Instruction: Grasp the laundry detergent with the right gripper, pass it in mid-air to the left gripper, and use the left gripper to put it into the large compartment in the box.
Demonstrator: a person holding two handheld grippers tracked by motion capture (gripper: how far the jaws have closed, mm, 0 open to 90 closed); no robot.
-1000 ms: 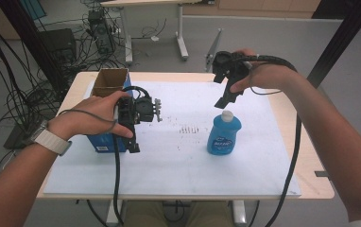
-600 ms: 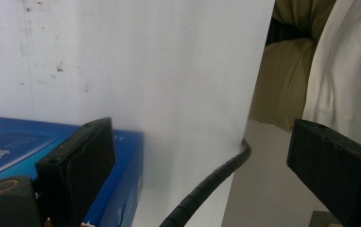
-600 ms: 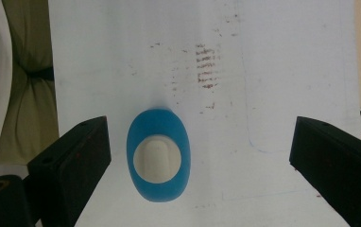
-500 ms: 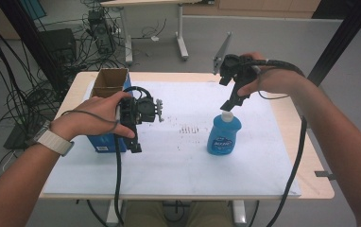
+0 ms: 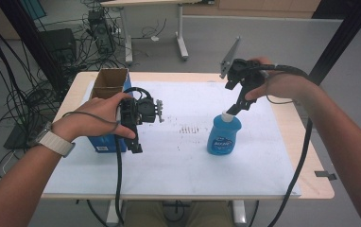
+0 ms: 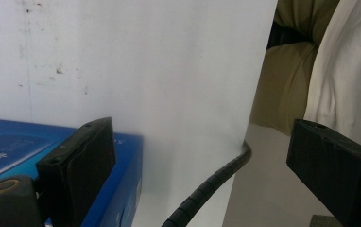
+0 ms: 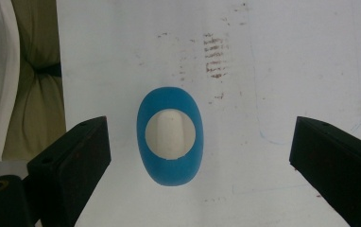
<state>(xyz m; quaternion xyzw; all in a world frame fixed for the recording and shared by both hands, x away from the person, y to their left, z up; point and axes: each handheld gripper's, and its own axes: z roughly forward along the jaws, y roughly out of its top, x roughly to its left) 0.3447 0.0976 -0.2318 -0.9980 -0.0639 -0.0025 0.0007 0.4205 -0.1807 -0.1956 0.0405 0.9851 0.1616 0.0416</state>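
- Since the earlier frames, the right gripper (image 5: 233, 109) has swung in from the far right edge of the tabletop (image 5: 306, 156) and come down over the blue plastic soap bottle with a white cap (image 5: 224, 133); the left gripper (image 5: 136, 142) has kept its place.
- That bottle stands upright on the white paper sheet (image 5: 178, 165) covering the wooden tabletop, right of centre, well apart from the cartons.
- From the right gripper view, the bottle (image 7: 171, 136) is seen straight from above, its white cap (image 7: 170, 132) centred between the two black jaws.
- Those jaws stand wide open, one on each side of the bottle, touching nothing and holding nothing.
- The left gripper hangs just beside the blue cardboard box (image 5: 104, 142), in front of the open brown cardboard carton (image 5: 108, 81).
- In the left gripper view its jaws are spread wide as well, with only bare paper between them; the blue box (image 6: 8, 156) lies behind one jaw, not gripped.
- Judging by this, the step in hand is the approach for picking up the bottle, with the grasp not yet made.
- The next move probably calls for lowering the right gripper until the jaws bracket the neck or shoulders, then closing squarely.
- The bottle is smooth and rounded, so an off-centre squeeze could tip it or let it slip.
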